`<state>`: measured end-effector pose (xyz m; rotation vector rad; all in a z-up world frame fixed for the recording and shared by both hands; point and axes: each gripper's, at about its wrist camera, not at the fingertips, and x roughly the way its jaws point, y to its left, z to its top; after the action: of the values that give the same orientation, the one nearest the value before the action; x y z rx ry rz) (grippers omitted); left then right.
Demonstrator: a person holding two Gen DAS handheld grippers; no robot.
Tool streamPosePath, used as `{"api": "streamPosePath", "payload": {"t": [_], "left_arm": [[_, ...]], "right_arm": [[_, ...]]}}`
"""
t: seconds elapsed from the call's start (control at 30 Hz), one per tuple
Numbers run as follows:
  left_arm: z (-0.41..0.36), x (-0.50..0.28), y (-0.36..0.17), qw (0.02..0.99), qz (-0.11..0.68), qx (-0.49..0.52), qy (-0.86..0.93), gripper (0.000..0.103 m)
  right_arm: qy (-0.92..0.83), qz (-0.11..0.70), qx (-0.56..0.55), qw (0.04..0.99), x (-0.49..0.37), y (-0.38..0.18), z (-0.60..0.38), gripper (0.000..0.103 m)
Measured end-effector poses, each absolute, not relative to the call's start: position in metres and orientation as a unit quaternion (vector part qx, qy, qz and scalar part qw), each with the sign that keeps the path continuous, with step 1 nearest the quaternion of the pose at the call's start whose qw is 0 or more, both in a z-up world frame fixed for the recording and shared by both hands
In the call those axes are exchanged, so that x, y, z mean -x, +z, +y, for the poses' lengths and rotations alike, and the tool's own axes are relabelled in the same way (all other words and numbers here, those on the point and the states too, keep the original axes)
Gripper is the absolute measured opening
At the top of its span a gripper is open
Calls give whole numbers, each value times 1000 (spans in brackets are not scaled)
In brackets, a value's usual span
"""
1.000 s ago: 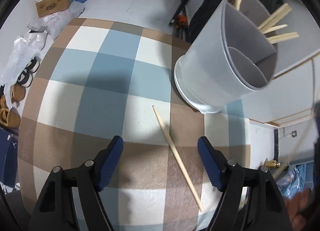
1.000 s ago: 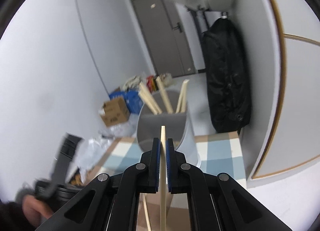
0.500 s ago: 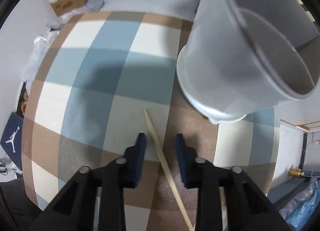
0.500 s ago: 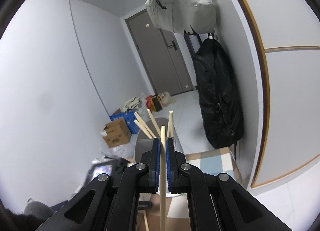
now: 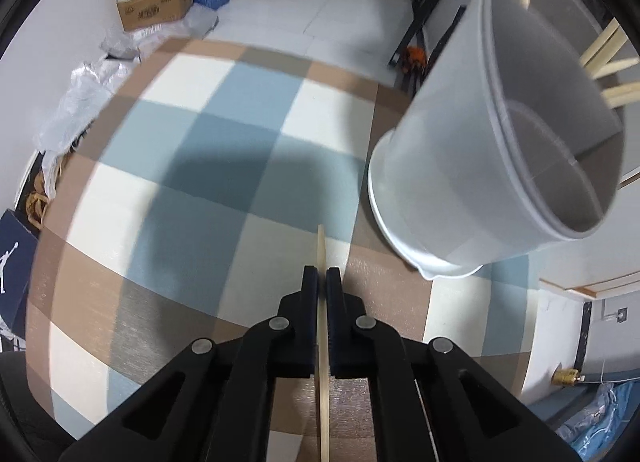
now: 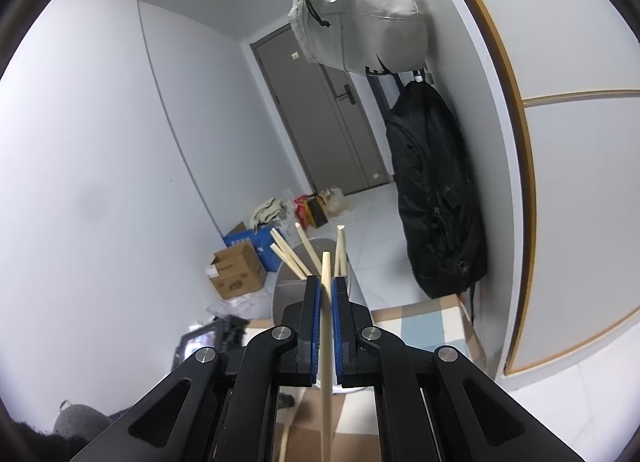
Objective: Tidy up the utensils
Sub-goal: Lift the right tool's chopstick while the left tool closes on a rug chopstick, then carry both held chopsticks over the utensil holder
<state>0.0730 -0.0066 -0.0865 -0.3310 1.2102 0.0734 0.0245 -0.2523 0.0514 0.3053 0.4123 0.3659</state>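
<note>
My left gripper (image 5: pixel 322 274) is shut on a wooden chopstick (image 5: pixel 321 246) whose tip sticks out over the checked tablecloth (image 5: pixel 224 150). The grey divided utensil holder (image 5: pixel 500 150) stands to the right of it, with several chopsticks (image 5: pixel 612 62) in its far compartment. My right gripper (image 6: pixel 327 286) is shut on another chopstick (image 6: pixel 326 266), raised above the table and pointing toward the holder (image 6: pixel 292 294), where several chopsticks (image 6: pixel 296 254) stand up. A further chopstick (image 6: pixel 286 434) shows below my right gripper.
Cardboard boxes (image 5: pixel 154 2) and plastic bags (image 5: pixel 80 90) lie on the floor beyond the table's far edge. A black backpack (image 6: pixel 436 198) and a grey bag (image 6: pixel 356 18) hang on the right wall. A door (image 6: pixel 320 118) is at the back.
My left gripper came down over the chopstick on the cloth and shut on it. My right gripper rose with its chopstick, tilting up so the holder sits lower in view.
</note>
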Motion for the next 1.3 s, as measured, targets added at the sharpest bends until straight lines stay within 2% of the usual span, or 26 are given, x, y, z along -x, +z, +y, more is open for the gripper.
{"api": "streamPosePath", "payload": {"t": [0.23, 0.67, 1.3], "left_arm": [[10, -56, -58, 838, 515, 179, 15, 0], [-2, -56, -14, 900, 412, 135, -41, 0], [19, -54, 11, 920, 361, 133, -79, 0]], "right_arm": [[178, 196, -147, 953, -23, 52, -251, 5], [192, 199, -132, 952, -27, 55, -236, 5], [204, 181, -110, 956, -30, 76, -215, 5]]}}
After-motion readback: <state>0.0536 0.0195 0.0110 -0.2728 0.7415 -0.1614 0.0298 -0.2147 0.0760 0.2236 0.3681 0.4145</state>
